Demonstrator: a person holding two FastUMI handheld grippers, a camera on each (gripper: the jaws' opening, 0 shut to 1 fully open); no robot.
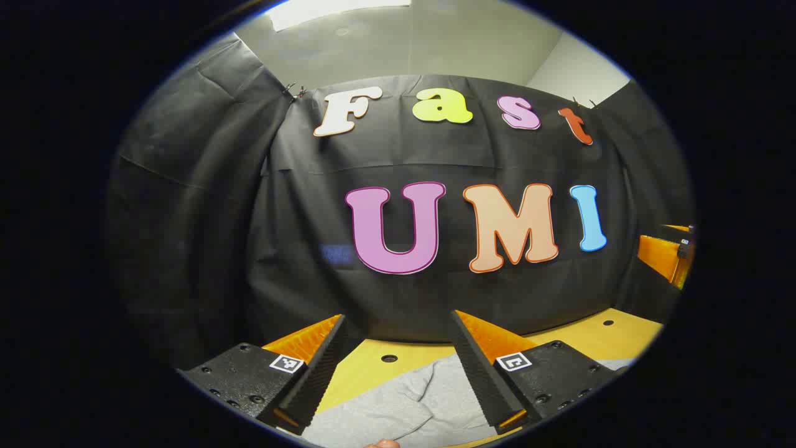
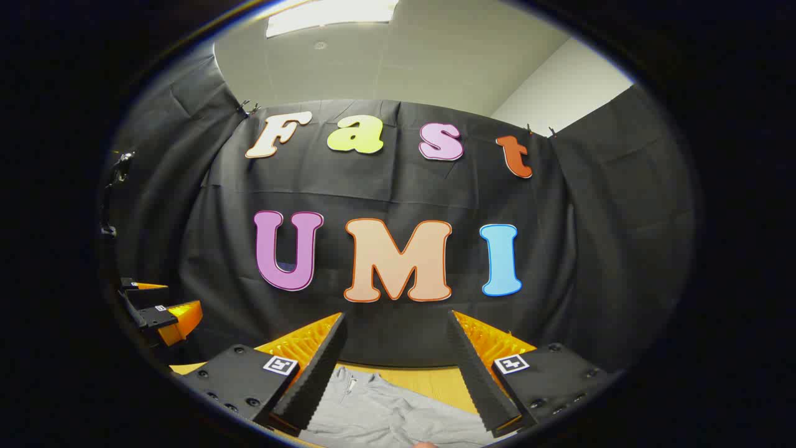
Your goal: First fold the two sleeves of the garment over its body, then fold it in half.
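The left hand-held gripper (image 1: 398,348) has its 2 fingers spread wide with nothing between them, raised above the desk (image 1: 373,370), and the grey garment (image 1: 398,410) lies rumpled on the desk below and ahead of it. The right hand-held gripper (image 2: 397,348) is likewise wide open and holds nothing, with the garment (image 2: 385,410) under its fingers. The other hand-held gripper (image 2: 155,311) shows far off to its left.

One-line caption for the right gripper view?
Right gripper, fingers open, above a rumpled grey garment on the table.
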